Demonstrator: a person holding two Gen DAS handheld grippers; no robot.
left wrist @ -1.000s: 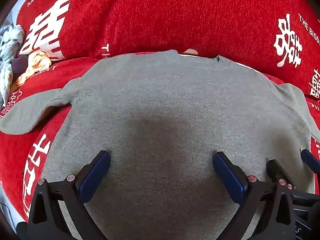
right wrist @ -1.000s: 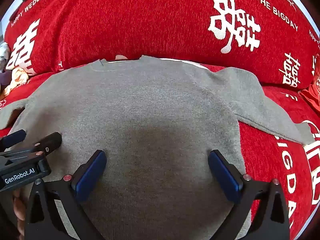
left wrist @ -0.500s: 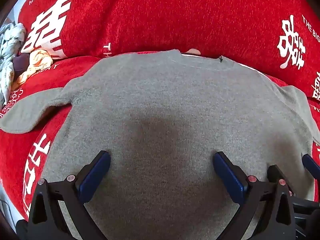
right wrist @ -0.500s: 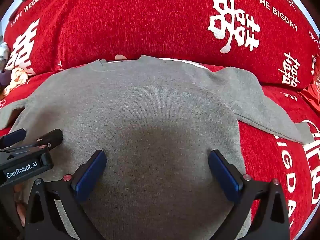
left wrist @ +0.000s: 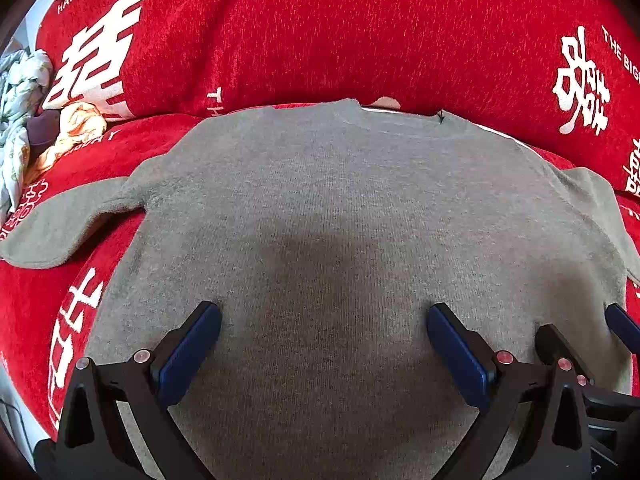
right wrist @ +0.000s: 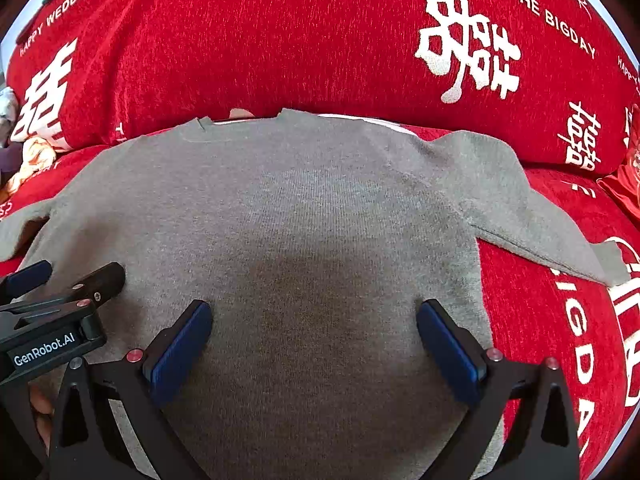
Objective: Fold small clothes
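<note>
Grey sweater's (right wrist: 320, 208) right sleeve (right wrist: 532, 216) whole only in right-wrist view.

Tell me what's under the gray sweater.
The gray sweater lies spread on a red sofa cover with white lettering, which shows around its edges. Whatever sits beneath its middle is covered.

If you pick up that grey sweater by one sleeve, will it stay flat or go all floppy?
Probably floppy: the grey sweater is soft knit and follows the curves of the red sofa cover. Its left sleeve already lies limp and curled, so the body would likely dangle. The fuzzy knit looks grippy rather than slippery, so the open left gripper and right gripper should hold it.
</note>
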